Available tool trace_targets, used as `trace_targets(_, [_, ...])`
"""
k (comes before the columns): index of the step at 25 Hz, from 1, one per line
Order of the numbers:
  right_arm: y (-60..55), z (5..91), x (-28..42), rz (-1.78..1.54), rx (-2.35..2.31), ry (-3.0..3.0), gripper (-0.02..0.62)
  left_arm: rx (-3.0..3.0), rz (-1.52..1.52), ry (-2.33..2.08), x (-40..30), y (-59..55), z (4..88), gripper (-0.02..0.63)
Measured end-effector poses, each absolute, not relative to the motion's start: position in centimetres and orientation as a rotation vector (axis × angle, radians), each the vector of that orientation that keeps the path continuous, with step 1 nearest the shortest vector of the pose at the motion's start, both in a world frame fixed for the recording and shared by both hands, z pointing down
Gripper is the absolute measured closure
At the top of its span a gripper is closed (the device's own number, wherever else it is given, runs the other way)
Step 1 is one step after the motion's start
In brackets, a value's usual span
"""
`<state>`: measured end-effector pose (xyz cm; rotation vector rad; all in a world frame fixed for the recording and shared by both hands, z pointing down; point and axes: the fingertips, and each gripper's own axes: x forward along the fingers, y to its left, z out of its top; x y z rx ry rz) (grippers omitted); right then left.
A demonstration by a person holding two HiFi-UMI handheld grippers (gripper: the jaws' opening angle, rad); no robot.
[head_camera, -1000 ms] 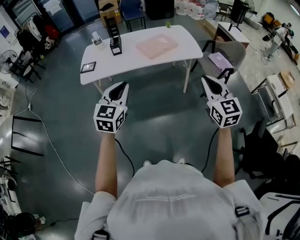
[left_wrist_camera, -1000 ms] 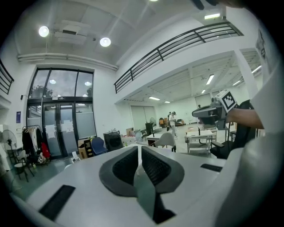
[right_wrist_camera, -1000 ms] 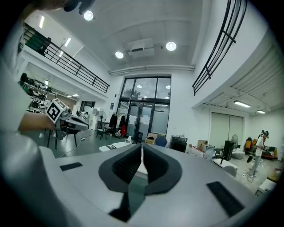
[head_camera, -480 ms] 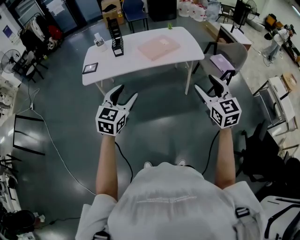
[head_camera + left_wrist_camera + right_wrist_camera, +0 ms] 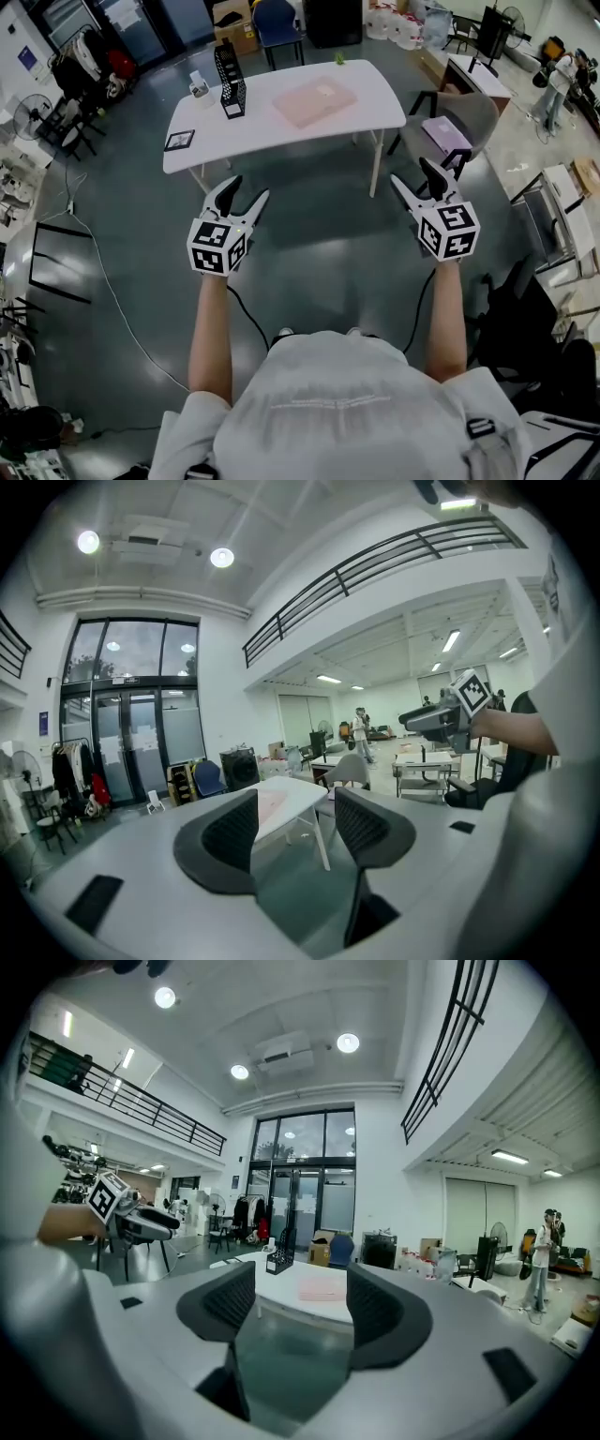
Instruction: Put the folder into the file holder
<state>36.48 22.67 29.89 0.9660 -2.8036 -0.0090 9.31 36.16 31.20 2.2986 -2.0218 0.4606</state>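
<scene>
On surface point(image 5: 370, 86), middle: folder point(image 5: 315, 98) flat, long axis along surface's length.
Left of folder: file holder point(image 5: 230, 82) upright, apart.
Left tongs point(image 5: 247, 187), right tongs point(image 5: 409, 172): wide, just opened, empty.

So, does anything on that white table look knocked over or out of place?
Nothing stands out. The folder lies flat on the table, a little slanted to its edges, and the file holder stands upright near the left end. Nothing looks spilled or broken.

Pink folder point(image 5: 315, 100) flat, file holder point(image 5: 230, 82) upright
</scene>
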Motion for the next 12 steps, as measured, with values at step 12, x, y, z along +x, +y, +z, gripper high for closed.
trace_targets(12, [19.0,30.1,40.4,0.040,0.840,-2.875,0.285,2.183,0.437,-2.108,13.3,33.7,31.4,0.337])
